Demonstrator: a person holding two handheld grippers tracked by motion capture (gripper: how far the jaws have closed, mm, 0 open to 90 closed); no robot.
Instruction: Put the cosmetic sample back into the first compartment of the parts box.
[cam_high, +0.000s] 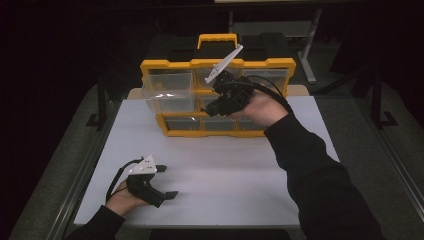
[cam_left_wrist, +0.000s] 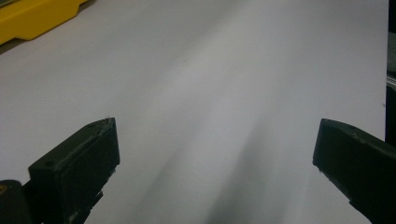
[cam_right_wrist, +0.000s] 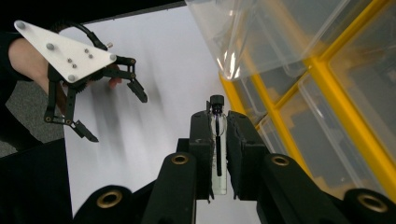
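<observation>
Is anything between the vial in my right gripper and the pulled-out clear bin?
Nothing visible. The right gripper holds the vial in front of the organizer, and the open bin juts out just above and beside it with only air between. The left gripper rests far off on the table.

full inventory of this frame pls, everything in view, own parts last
organizer case: 1, yellow frame and handle, far middle of the table, raised toward the person
clear bins: several, transparent, in the case's compartments
pulled-out bin: 1, transparent, sticking out of the case at its left
vial: 1, clear with a black cap, clamped between the right tongs' jaws
table: 1, white top, under everything
desk leg: 1, grey, in the dark background at far right
left tongs: 1, black with a white plate, near left on the table, jaws wide apart and holding nothing
right tongs: 1, black with a white plate, raised in front of the case
sleeves: 2, black, coming in from the near edge
</observation>
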